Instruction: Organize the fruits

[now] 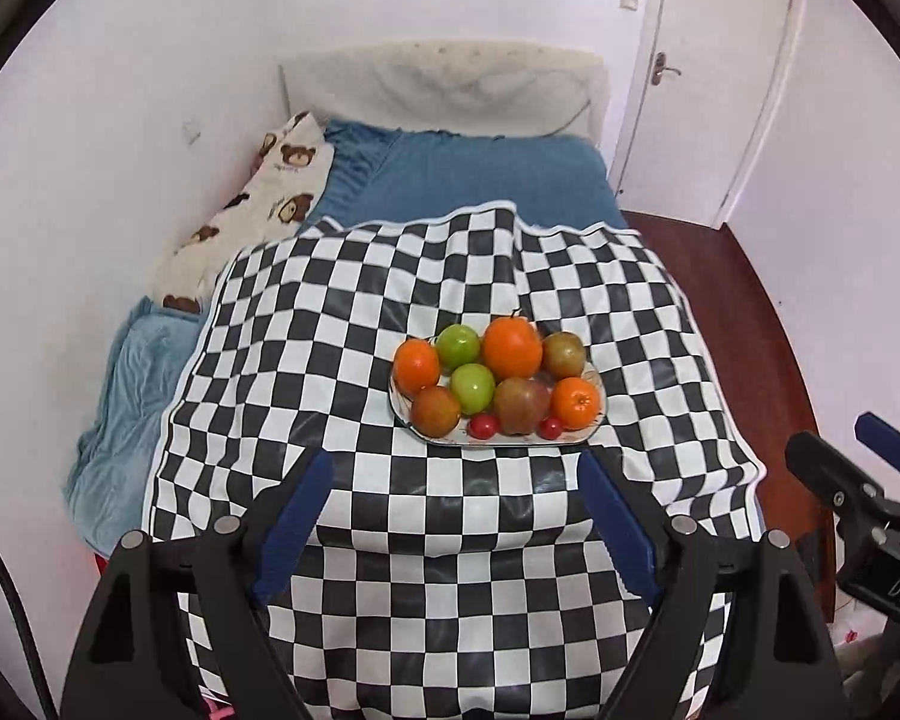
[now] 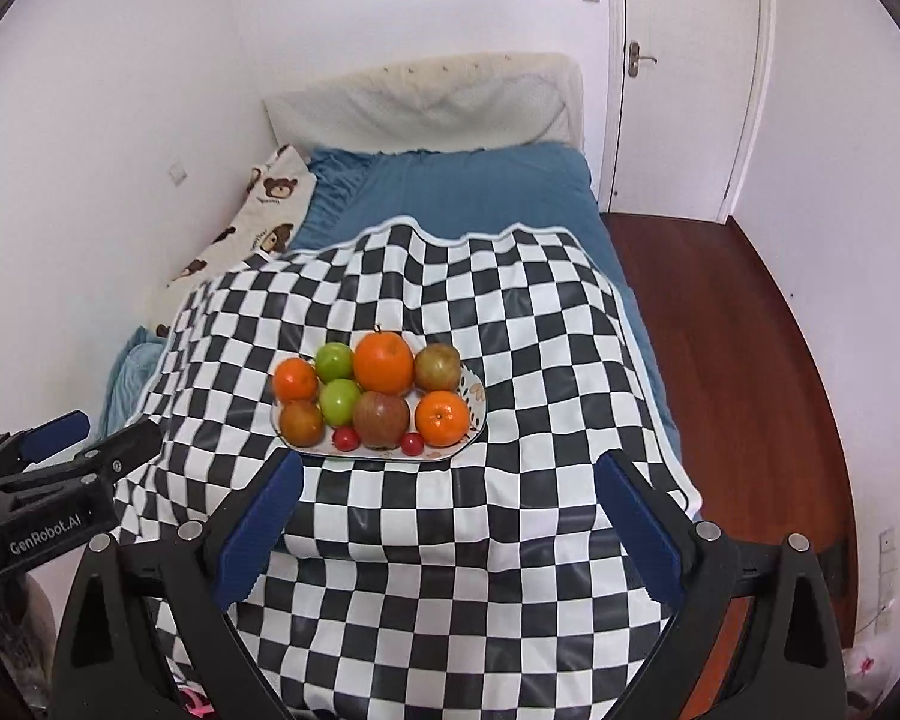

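Fruit is sitting heaped on one white plate, which is resting on a checkered cloth spread over the bed. I am judging the cloth to be there as a working surface that is keeping the plate off the bedding.

I am holding my left gripper and my right gripper short of the plate's near edge, both sets of jaws spread wide apart and gripping nothing. I am reading this as a stand-off posture: both are facing the plate so the whole pile is staying in sight before any pick is chosen.

I am counting ten pieces:
- three oranges: one large at the back, one at the left, one at the right;
- two green apples;
- three reddish-brown apples;
- two cherry tomatoes on the near rim.

The pieces are touching one another, so I am expecting that lifting one may disturb its neighbours. No second container is showing in either view, so I cannot tell where sorted fruit is meant to go.
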A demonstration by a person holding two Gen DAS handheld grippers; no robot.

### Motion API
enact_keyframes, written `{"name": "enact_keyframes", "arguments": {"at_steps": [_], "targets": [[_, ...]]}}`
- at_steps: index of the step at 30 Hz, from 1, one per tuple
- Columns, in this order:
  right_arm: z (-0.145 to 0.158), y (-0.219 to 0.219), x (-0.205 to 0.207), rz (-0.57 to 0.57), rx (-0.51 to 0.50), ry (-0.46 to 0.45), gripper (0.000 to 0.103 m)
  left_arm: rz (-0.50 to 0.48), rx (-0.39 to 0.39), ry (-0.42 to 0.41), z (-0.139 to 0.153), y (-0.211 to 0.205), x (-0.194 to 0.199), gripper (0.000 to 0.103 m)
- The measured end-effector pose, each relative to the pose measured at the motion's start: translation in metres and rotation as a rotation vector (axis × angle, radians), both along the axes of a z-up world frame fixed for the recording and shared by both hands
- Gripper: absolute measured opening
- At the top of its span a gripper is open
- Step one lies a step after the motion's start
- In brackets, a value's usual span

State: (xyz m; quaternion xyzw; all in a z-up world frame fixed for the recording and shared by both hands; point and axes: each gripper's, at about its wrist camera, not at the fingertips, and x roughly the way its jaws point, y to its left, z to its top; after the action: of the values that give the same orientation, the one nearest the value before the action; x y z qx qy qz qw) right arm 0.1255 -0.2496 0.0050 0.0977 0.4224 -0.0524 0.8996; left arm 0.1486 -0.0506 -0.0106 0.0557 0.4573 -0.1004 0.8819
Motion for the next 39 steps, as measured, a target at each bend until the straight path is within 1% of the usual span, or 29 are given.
{"name": "enact_keyframes", "arguments": {"at_steps": [3, 8, 12, 16, 25, 28, 34, 37, 39], "targets": [[0.018, 0.002, -0.014, 0.004, -0.017, -0.017, 0.1, -0.007, -0.013, -0.001, 0.009, 0.002, -0.011, 0.083], [0.039, 0.003, -0.03, 0.011, -0.013, -0.027, 0.1, -0.001, -0.029, -0.015, 0.024, 0.006, -0.026, 0.083], [0.053, 0.006, -0.041, 0.015, -0.024, -0.039, 0.1, 0.01, -0.039, -0.022, 0.035, 0.009, -0.036, 0.083], [0.059, 0.011, -0.045, 0.027, -0.021, -0.038, 0.1, 0.009, -0.047, -0.024, 0.04, 0.01, -0.04, 0.083], [0.057, 0.015, -0.043, 0.039, -0.018, -0.03, 0.1, 0.012, -0.053, -0.024, 0.041, 0.009, -0.044, 0.083], [0.052, 0.014, -0.039, 0.031, -0.014, -0.027, 0.1, 0.015, -0.043, -0.031, 0.04, 0.008, -0.043, 0.083], [0.031, 0.008, -0.016, 0.012, -0.018, -0.017, 0.1, 0.03, -0.017, -0.031, 0.028, 0.004, -0.019, 0.083], [0.019, 0.005, 0.001, 0.003, -0.022, -0.008, 0.1, 0.044, 0.005, -0.023, 0.016, 0.004, -0.001, 0.083], [0.012, 0.004, 0.012, -0.004, -0.037, -0.004, 0.1, 0.056, 0.003, -0.011, 0.006, 0.006, 0.011, 0.083]]}}
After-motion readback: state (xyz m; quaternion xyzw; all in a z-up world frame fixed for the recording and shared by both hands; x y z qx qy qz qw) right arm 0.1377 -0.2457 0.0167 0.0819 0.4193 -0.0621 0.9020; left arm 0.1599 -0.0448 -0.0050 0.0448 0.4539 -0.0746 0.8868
